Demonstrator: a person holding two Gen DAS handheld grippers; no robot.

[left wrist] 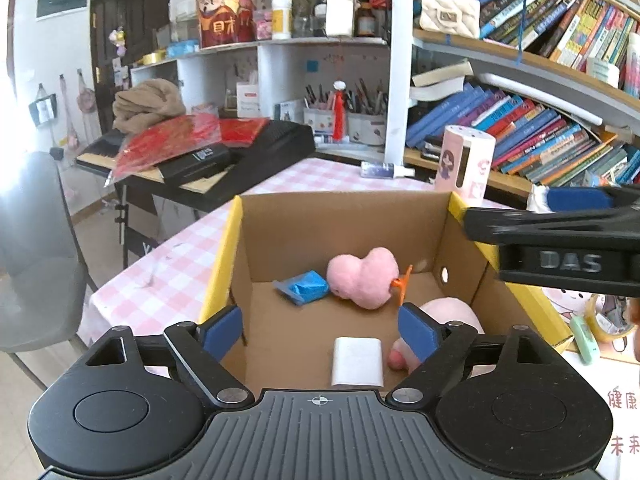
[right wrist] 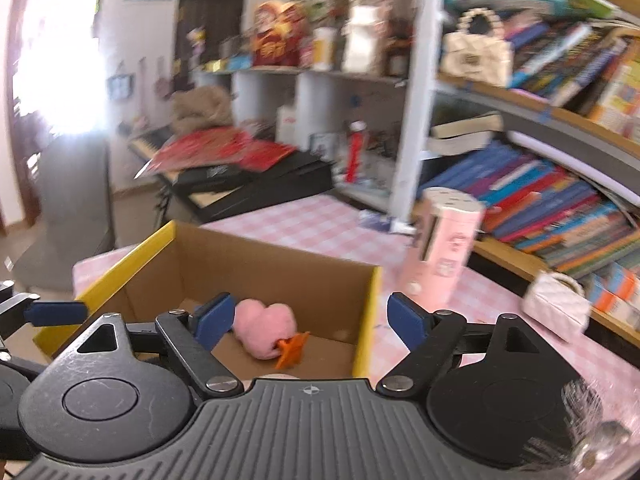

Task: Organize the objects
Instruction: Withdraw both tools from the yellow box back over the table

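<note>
The left gripper [left wrist: 320, 330] stood wide open with nothing between its blue pads [left wrist: 222, 330], and no pad touched anything; it hung over the near end of the cardboard box [left wrist: 340, 216], pointing down into it. The white rectangular block [left wrist: 357, 362] lay on the box floor just below and ahead of those fingers, its long axis running roughly along the line of the fingers, with a pink plush toy [left wrist: 456, 312] partly hidden behind the right-side pad. Farther in lay a blue foil packet [left wrist: 306, 287] and the pink heart plush [left wrist: 364, 280] with an orange clip [left wrist: 402, 282] at its side. The right gripper [right wrist: 310, 322] was likewise spread wide and empty, straddling the box's yellow-edged right wall [right wrist: 366, 320], one pad over the inside and one over the pink checked tablecloth [right wrist: 320, 224]. For whatever remained outside, the tall pink canister [right wrist: 444, 248] stood beyond the box on the right, nearer the right gripper, upright, and the small white quilted purse [right wrist: 556, 304] lay farther right by the bookshelf.
</note>
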